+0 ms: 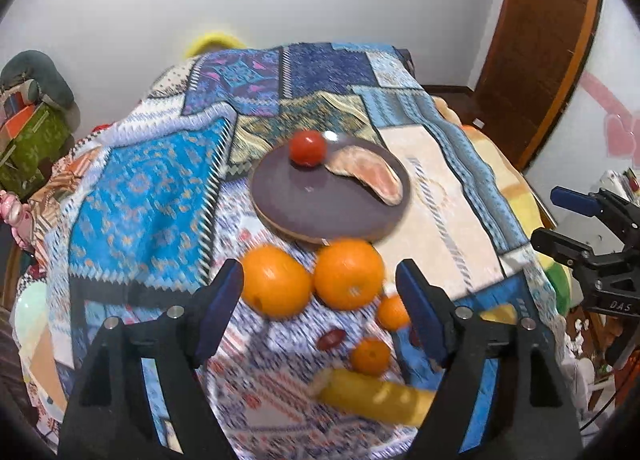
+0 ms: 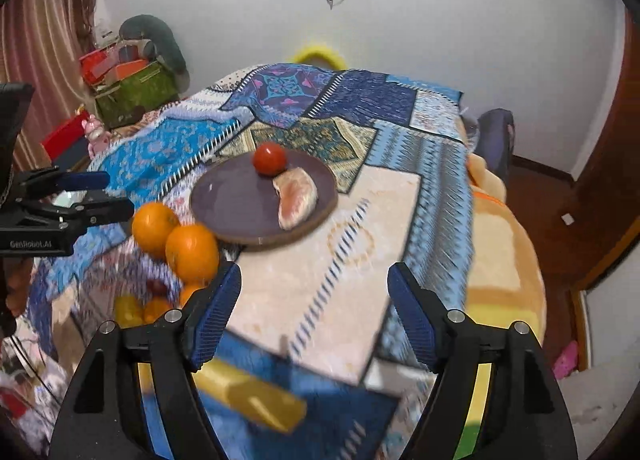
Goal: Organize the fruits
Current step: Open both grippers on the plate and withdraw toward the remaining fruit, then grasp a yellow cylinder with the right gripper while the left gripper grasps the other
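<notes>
The fruits lie on a patchwork cloth (image 1: 152,196) covering the worktop. Left to right in the left wrist view: first large orange (image 1: 275,280), second large orange (image 1: 348,274), two small oranges (image 1: 370,356) and a banana (image 1: 372,396) nearest the camera. Behind them, a dark round plate (image 1: 320,208) carries a tomato (image 1: 307,147) and a pale curved fruit slice (image 1: 368,174).

The left hand-held gripper (image 1: 320,308) is released, jaws apart, nothing between them. The right hand-held gripper (image 2: 314,312) is likewise released and empty.

Risk: the oranges touch one another and sit on soft, uneven cloth. Gripping one may roll its neighbour toward the edge. The tomato may roll off the flat plate if bumped.

Legible markings: "GenRobot.AI" and "DAS" on the gripper bodies.
</notes>
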{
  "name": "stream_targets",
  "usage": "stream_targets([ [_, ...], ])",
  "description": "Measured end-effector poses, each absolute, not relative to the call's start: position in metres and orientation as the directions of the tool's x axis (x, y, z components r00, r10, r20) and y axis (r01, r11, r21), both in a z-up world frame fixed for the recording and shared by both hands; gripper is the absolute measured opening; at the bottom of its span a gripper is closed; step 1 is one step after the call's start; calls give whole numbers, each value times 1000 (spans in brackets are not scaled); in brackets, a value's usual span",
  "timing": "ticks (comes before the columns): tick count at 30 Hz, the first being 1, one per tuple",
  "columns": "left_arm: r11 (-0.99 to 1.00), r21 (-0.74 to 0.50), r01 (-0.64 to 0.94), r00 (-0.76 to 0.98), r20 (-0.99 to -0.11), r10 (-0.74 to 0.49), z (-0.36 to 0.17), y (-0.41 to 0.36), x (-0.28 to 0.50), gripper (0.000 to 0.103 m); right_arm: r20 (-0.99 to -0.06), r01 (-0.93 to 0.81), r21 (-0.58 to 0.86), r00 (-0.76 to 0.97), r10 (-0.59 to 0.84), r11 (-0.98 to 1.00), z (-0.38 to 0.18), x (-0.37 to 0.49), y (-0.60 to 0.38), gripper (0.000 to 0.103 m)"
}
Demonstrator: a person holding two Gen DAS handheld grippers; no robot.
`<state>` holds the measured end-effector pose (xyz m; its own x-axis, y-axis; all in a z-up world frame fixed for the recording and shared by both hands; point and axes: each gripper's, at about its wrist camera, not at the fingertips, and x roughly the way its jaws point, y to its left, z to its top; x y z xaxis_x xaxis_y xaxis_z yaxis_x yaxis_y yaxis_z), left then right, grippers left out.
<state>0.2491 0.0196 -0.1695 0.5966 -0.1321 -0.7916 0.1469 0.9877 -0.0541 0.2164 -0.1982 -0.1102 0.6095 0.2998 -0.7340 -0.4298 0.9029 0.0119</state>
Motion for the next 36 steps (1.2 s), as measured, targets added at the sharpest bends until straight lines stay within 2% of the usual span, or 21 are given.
stream_targets([
  [4,984,-43,172,571,-810,-135,-183,2,227,79,-747,-421,4,601,283,907,-119,188,-211,74],
  [12,984,-33,178,499,-858,-119,-222,-19,205,80,-799,-398,80,523,297,914,-148,160,-228,74],
  [17,983,-30,179,474,-873,-113,-236,-28,209,80,-838,-395,61,479,262,917,-172,149,-225,74],
  [24,981,20,191,486,-870,-77,-243,-38,215,80,-865,-399,66,435,252,915,-194,154,-221,74],
  [36,962,-1,275,465,-875,-134,-245,-65,210,80,-867,-339,-6,470,164,941,-201,183,-232,75],
])
